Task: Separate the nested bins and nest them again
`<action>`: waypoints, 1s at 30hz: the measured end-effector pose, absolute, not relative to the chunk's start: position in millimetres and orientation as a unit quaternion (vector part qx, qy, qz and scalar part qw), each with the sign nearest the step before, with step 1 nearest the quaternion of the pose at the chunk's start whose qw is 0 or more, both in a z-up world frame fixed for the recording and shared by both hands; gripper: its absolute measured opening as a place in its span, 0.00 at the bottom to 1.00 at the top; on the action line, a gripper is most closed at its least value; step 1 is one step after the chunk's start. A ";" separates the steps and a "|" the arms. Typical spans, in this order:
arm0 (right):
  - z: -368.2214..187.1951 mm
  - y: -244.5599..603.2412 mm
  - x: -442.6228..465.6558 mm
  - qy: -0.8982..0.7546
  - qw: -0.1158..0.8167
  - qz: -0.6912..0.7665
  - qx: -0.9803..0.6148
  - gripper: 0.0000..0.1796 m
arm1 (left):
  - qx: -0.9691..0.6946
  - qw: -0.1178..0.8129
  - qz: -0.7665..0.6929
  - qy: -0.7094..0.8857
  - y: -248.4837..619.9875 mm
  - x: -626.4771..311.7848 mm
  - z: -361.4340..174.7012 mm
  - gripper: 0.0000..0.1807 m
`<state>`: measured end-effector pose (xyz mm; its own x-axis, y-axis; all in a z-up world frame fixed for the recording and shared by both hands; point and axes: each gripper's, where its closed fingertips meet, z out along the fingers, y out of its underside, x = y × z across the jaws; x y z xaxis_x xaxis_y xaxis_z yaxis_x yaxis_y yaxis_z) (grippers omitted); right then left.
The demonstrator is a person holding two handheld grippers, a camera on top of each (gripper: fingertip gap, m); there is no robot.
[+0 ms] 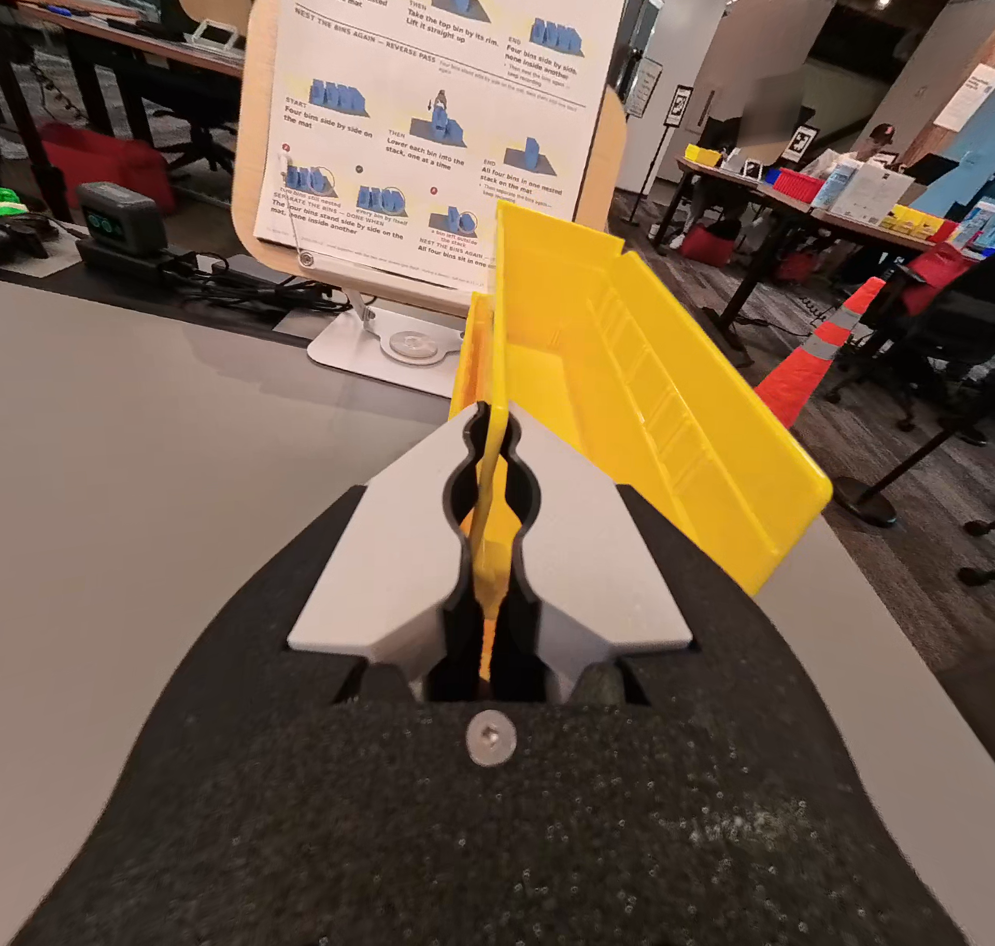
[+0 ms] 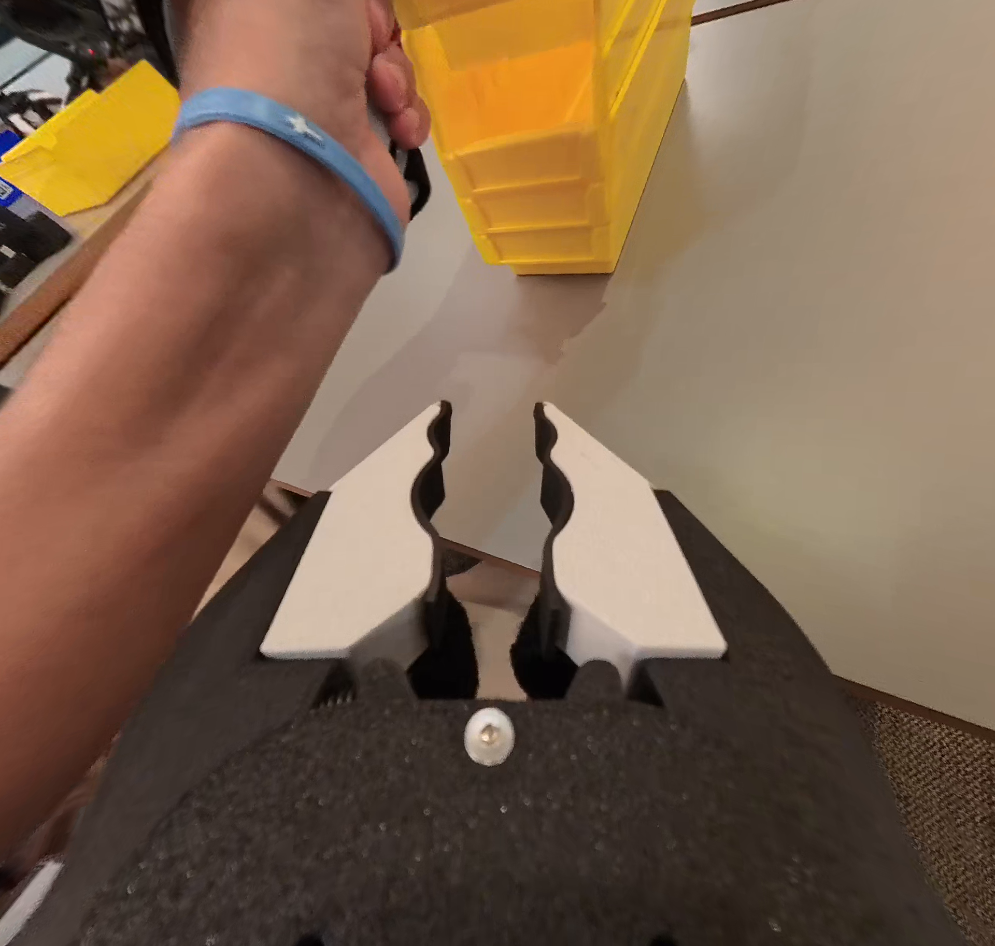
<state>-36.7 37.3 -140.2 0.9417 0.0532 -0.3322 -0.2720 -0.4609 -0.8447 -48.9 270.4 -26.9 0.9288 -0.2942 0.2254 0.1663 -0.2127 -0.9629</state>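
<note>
The left gripper [image 1: 492, 489] pinches the side wall of the top yellow bin [image 1: 635, 382]; light, stiff plastic, probably slippery; the right gripper [image 2: 491, 468] hangs spread, empty.

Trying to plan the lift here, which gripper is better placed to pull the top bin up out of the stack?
Left. The left gripper is already shut on the top bin's side wall, while the right gripper hangs open and empty, short of the stack.

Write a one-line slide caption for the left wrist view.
Left claw shut on the side wall of a tilted yellow bin above the grey table, instruction sheet behind.
</note>
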 end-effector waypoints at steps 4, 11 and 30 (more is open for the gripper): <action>-143.2 37.2 -36.9 0.063 0.511 0.155 -0.843 0.17 | -0.755 0.630 -0.171 0.054 269.8 -47.7 -38.6 0.00; -146.9 38.7 -41.3 0.059 0.503 0.157 -0.848 0.17 | -0.767 0.616 -0.166 0.069 269.6 -49.2 -67.0 0.00; -160.3 40.8 -52.3 0.030 0.481 0.132 -0.866 0.21 | -0.781 0.497 -0.122 0.358 189.2 -257.5 -124.0 0.15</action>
<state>-52.3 40.8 -160.3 0.9632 0.0754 -0.2579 -0.1792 -0.5351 -0.8256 -257.5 189.2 -124.0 0.7139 -0.6805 -0.1651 -0.4383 -0.2504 -0.8632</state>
